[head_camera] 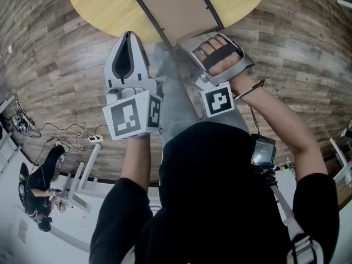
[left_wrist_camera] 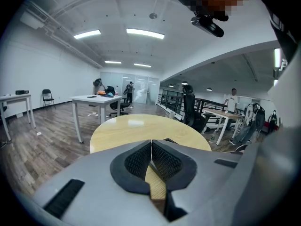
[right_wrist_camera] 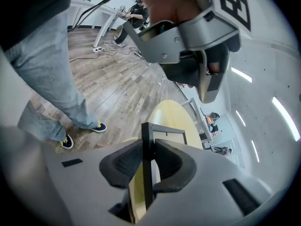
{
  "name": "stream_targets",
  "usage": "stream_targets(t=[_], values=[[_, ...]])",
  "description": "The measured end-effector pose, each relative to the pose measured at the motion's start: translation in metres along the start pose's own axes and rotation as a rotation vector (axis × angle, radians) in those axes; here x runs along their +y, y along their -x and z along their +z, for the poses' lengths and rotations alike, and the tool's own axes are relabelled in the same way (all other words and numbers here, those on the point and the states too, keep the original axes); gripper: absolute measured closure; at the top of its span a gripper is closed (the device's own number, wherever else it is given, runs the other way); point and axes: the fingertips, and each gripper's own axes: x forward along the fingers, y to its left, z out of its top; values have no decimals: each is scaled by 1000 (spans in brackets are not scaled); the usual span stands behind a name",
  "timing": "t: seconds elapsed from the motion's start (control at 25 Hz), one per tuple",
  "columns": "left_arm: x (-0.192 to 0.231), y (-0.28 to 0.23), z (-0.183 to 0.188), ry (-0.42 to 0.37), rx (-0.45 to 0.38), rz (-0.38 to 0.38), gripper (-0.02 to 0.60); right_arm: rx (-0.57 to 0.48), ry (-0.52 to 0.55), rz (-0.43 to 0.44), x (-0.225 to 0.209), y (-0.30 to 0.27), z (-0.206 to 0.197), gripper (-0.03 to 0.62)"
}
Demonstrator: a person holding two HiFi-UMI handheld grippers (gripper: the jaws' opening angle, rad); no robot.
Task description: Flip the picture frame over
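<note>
Black-rimmed picture frame (head_camera: 177, 10) lay at the table's (head_camera: 99, 4) near edge, long axis pointing away, its near corner clamped by the right gripper (head_camera: 188, 39); the left gripper (head_camera: 129, 37) hung beside, closed and empty.

The picture frame (head_camera: 177, 10) was black-edged with a brown back, the table (head_camera: 104, 4) pale yellow wood-grain, the floor (head_camera: 49, 48) grey-brown planks, and the grey left gripper (head_camera: 128, 36) and right gripper (head_camera: 187, 42) bore black-and-white square markers.

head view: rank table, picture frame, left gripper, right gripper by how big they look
1. table, even cut off by the edge
2. left gripper, right gripper, picture frame: much alike; the grippers sit nearer the camera, so no firm order
</note>
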Motion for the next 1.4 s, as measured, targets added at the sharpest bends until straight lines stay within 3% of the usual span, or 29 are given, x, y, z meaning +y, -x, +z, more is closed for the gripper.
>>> stream_targets(t=[0.32,0.72,0.96,1.24,1.4], values=[[12,13,16,4,-34,43,558,-76,-200,-104,-73,15,6,517],[21,19,28,-16,-58,66,557,-256,-677,-123,-160,44,12,519],[15,13,35,-29,-63,62,557,-384,-904,-122,-199,57,1,520],[16,15,31,-48,-61,52,557,-572,-1304,-40,-213,71,-4,519],[6,15,37,-57,-61,38,557,-694,-1665,76,-217,78,-27,520]])
